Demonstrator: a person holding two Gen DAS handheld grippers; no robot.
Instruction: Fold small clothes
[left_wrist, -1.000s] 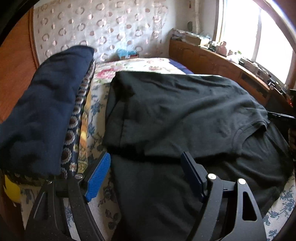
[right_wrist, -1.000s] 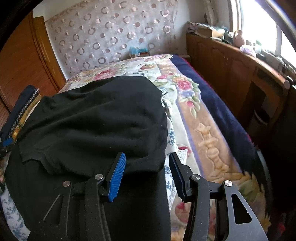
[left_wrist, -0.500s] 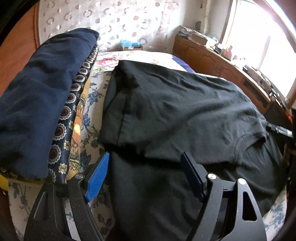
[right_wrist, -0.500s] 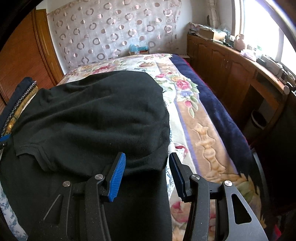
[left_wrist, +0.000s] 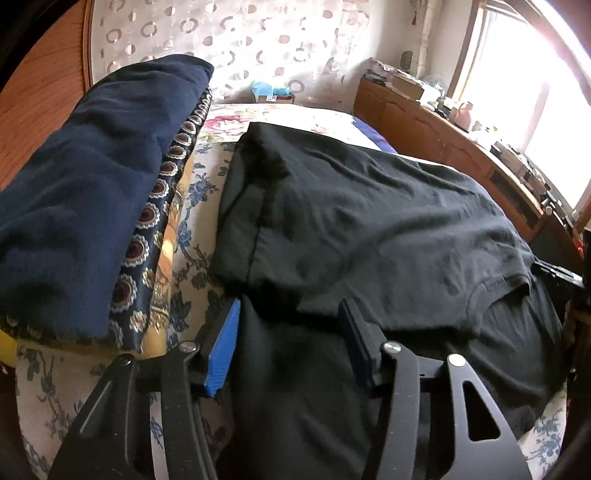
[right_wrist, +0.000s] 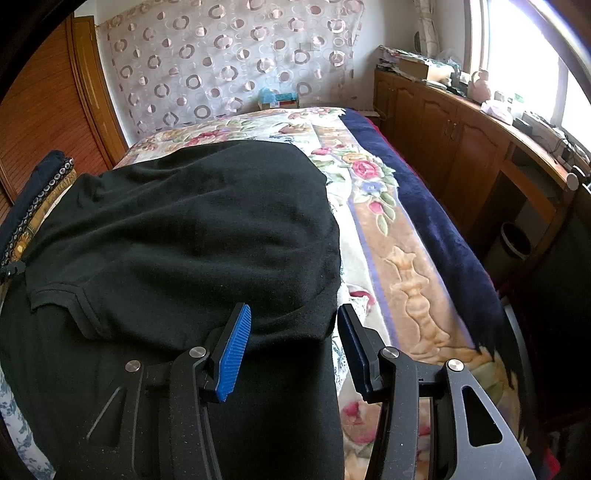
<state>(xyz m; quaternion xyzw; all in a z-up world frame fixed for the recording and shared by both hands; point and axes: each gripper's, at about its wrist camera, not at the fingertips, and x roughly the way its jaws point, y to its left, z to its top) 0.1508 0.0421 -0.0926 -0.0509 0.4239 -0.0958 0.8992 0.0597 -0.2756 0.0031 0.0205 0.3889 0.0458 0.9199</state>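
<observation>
Left gripper (left_wrist: 290, 347) jaws closing, half-open astride black shirt (left_wrist: 369, 236) fold at 6 o'clock; pinch both layers; right gripper (right_wrist: 293, 350) half-open, nothing clamped.

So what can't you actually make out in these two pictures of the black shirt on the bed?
- Near end of the black cotton shirt: both views, cut by the bottom edge and covered by the left gripper and the right gripper.
- Whether the left gripper's closing pads touch cloth: left view, black on black.
- Small items on the wooden window ledge: both views, tiny and glared out.
- Under the folded navy blanket: left view, hidden.
</observation>
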